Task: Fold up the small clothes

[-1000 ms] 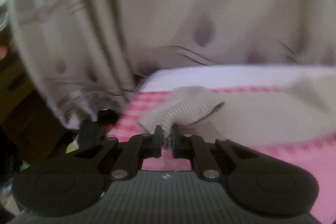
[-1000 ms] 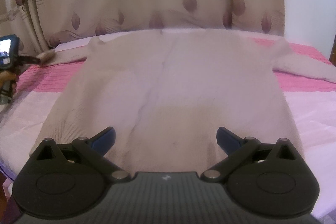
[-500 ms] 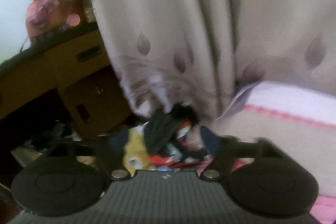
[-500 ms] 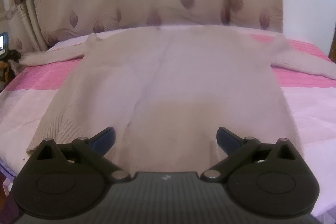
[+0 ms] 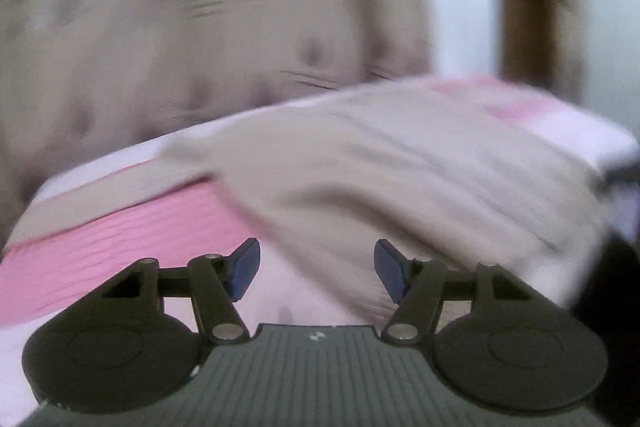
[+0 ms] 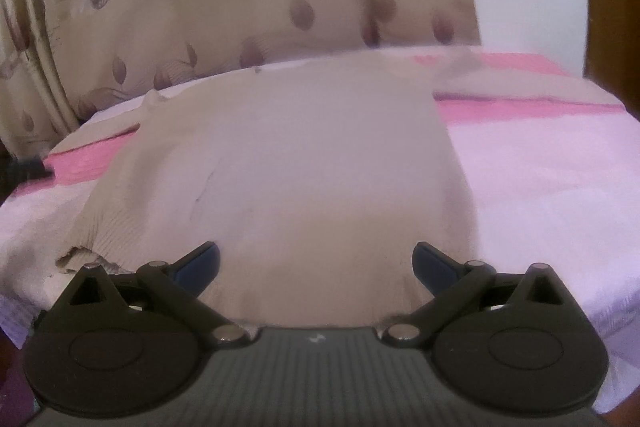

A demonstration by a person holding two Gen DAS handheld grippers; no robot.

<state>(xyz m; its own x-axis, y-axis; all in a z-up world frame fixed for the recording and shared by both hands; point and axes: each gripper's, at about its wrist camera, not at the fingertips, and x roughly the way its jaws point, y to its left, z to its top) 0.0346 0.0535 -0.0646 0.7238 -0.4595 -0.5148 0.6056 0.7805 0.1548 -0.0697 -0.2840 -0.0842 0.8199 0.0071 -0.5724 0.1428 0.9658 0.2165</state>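
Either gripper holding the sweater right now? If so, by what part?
Nothing is held. The left gripper and the right gripper are both open with nothing between their fingers; the beige sweater lies spread flat on the pink cover.

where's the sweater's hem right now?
In the right wrist view, the sweater's hem lies on the pink cover, just ahead of the open right gripper.
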